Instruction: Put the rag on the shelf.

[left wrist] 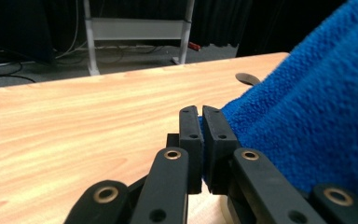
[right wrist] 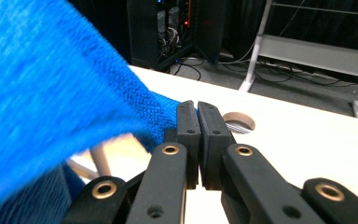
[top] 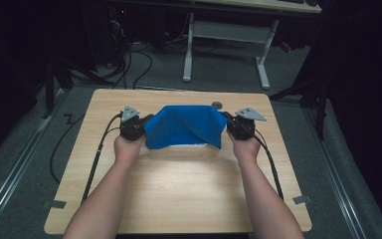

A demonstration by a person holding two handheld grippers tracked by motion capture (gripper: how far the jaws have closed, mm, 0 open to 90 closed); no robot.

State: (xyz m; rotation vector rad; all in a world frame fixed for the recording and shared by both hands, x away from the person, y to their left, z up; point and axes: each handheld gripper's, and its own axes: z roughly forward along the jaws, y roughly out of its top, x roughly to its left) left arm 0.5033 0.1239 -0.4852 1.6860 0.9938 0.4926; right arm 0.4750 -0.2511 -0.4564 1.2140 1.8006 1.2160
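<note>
I hold the blue towel (top: pixel 184 127) stretched between my 2 tongs: my left gripper (left wrist: pixel 201 122) is clamped on 1 corner, my right gripper (right wrist: pixel 197 116) on the other. The cloth hangs low over the wooden table (top: pixel 179 184), its lower edge seemingly touching the top. The corners are lifted; laying it flat or folding remains.

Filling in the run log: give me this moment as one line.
left gripper: shut on blue cloth corner | right gripper: shut on opposite corner | cloth: held between them, sagging over wooden table
</note>
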